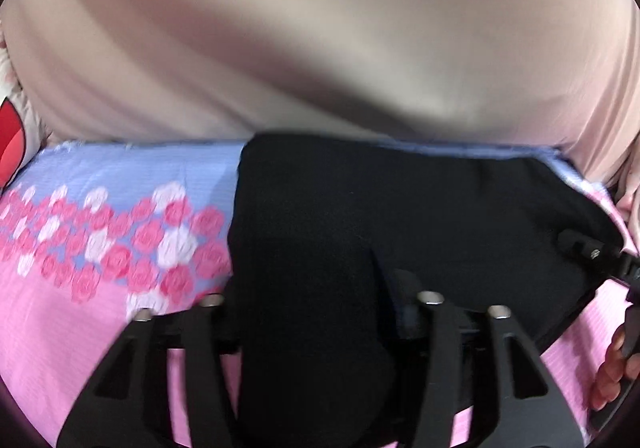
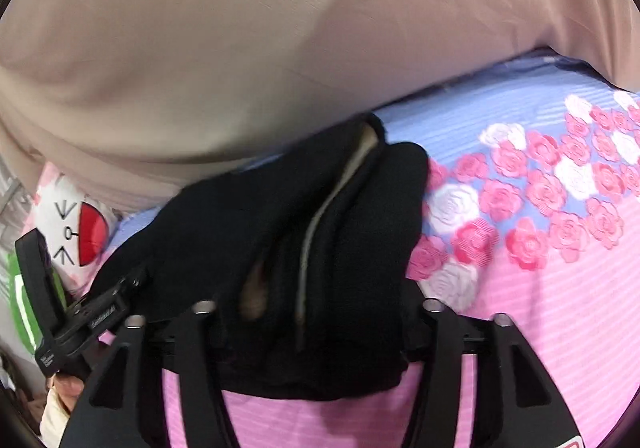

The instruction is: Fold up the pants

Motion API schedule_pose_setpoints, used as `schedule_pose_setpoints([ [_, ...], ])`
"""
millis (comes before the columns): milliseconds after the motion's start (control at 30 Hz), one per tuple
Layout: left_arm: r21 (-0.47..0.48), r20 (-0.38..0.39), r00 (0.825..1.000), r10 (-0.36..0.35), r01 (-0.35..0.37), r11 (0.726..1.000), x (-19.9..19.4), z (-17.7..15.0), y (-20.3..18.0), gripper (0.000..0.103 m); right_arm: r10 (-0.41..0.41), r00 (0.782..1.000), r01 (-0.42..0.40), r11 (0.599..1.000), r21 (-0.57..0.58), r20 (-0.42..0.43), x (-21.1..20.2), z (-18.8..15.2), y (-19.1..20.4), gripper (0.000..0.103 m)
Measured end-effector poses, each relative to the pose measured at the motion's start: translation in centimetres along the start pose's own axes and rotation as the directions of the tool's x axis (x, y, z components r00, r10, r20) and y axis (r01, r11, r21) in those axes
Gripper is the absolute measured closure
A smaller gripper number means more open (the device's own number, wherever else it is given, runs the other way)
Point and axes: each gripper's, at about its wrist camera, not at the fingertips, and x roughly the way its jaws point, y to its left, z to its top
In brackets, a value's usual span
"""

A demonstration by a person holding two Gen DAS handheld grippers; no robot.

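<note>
Black pants (image 1: 400, 207) lie on a pink and blue rose-print bedsheet (image 1: 100, 207). My left gripper (image 1: 316, 312) is shut on a bunched fold of the pants, which hangs over and hides its fingertips. My right gripper (image 2: 316, 320) is shut on the pants (image 2: 320, 228) too, holding a raised edge with a pale inner band showing. The right gripper also shows at the right edge of the left wrist view (image 1: 592, 248), and the left gripper shows at the left of the right wrist view (image 2: 80, 312). Both views are blurred.
A large beige pillow or quilt (image 1: 320, 27) fills the far side of the bed, right behind the pants. A cartoon-print cushion (image 2: 76, 228) lies at the left. The rose-print sheet (image 2: 540, 248) stretches to the right.
</note>
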Motion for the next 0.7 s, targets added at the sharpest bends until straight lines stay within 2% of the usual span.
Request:
schedule_pose_setpoints([
  [33, -0.018, -0.029, 0.999, 0.028, -0.029, 0.999, 0.1, 0.0, 0.4, 0.014, -0.032, 0.999, 0.032, 0.999, -0.004, -0.024, 0.3, -0.1, -0.2, 0.027],
  [67, -0.033, -0.051, 0.997, 0.054, -0.055, 0.998, 0.2, 0.0, 0.7, 0.009, -0.053, 0.998, 0.053, 0.999, -0.001, -0.047, 0.5, -0.4, -0.6, 0.024],
  [167, -0.098, -0.111, 0.993, 0.036, -0.047, 0.994, -1.7, -0.7, 2.9, 0.009, -0.047, 0.997, 0.050, 0.998, 0.037, -0.057, -1.6, -0.8, -1.6, 0.024],
  [267, -0.103, -0.153, 0.982, 0.110, -0.126, 0.987, -4.5, -0.8, 4.9, 0.010, -0.107, 0.994, 0.108, 0.994, -0.001, 0.021, -6.2, -1.3, -0.6, 0.025],
  [300, -0.088, -0.147, 0.977, 0.154, -0.168, 0.982, -5.9, -1.3, 4.7, 0.010, -0.124, 0.991, 0.125, 0.992, -0.028, 0.049, -7.5, -1.5, 0.2, 0.038],
  [333, -0.075, -0.140, 0.974, 0.180, -0.192, 0.979, -6.6, -1.3, 4.6, 0.010, -0.123, 0.989, 0.128, 0.990, -0.061, 0.079, -8.8, -1.7, 1.5, 0.062],
  [367, -0.066, -0.138, 0.970, 0.202, -0.213, 0.975, -7.2, -1.3, 4.2, 0.010, -0.117, 0.989, 0.124, 0.989, -0.081, 0.088, -9.4, -1.6, 2.5, 0.076],
  [400, -0.059, -0.134, 0.970, 0.205, -0.214, 0.975, -7.8, -1.2, 3.7, 0.010, -0.106, 0.991, 0.114, 0.988, -0.102, 0.083, -9.4, -1.4, 3.9, 0.094],
  [433, -0.050, -0.127, 0.973, 0.194, -0.201, 0.978, -8.0, -1.1, 3.1, 0.010, -0.096, 0.993, 0.104, 0.988, -0.111, 0.072, -9.2, -1.0, 4.6, 0.102],
  [467, -0.037, -0.120, 0.975, 0.186, -0.191, 0.981, -8.1, -0.9, 2.5, 0.010, -0.084, 0.995, 0.091, 0.988, -0.128, 0.060, -8.5, -0.8, 5.4, 0.102],
  [533, -0.015, -0.111, 0.975, 0.191, -0.194, 0.981, -8.1, -0.6, 1.2, 0.010, -0.111, 0.993, 0.117, 0.980, -0.163, 0.043, -6.6, -0.5, 6.4, 0.102],
  [633, 0.009, -0.092, 0.977, 0.191, -0.191, 0.981, -7.9, 0.1, 0.1, 0.010, -0.202, 0.979, 0.197, 0.961, -0.196, -0.006, -3.7, -1.0, 5.1, 0.103],
  [667, 0.015, -0.096, 0.976, 0.195, -0.195, 0.981, -7.7, 0.2, -0.1, 0.010, -0.210, 0.977, 0.200, 0.963, -0.180, -0.040, -2.5, -1.4, 3.8, 0.103],
  [700, 0.013, -0.103, 0.975, 0.195, -0.195, 0.981, -7.3, 0.2, -0.2, 0.010, -0.182, 0.982, 0.172, 0.971, -0.166, -0.047, -2.2, -1.6, 3.1, 0.103],
])
